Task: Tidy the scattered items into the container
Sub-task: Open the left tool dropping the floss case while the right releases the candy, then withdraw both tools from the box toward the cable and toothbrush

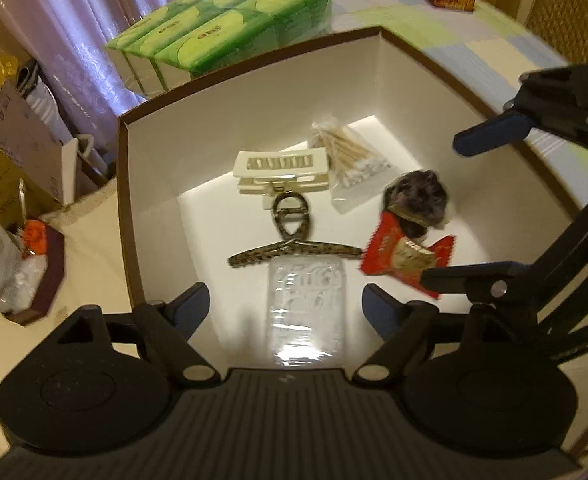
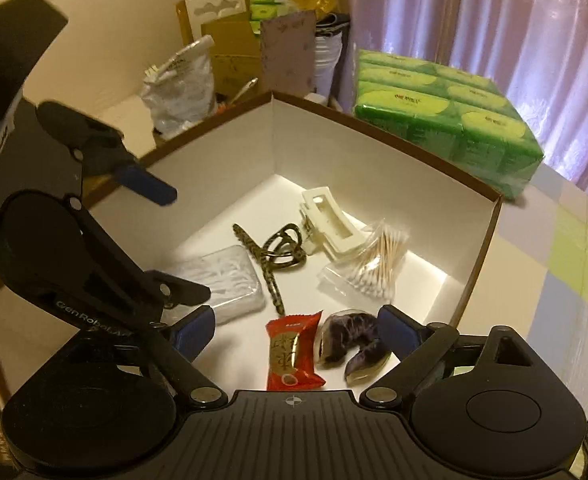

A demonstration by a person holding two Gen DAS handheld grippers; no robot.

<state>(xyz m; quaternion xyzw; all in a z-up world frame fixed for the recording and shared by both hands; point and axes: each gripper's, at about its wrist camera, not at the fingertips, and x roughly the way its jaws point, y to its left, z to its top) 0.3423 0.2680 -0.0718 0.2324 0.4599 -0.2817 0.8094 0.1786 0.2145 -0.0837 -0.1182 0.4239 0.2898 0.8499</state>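
White card lined the container (image 1: 253, 92), where every visible item already lay: clear case (image 1: 306, 312), leopard hair claw (image 1: 294, 246), cream clip (image 1: 279, 172), cotton swabs (image 1: 350, 156), red sachet (image 2: 291, 350) and dark scrunchie (image 2: 350, 344). Both grippers hovered above, fingers apart and empty; the right gripper (image 2: 296, 338) was nearer the sachet, the left gripper (image 1: 285, 306) over the case.
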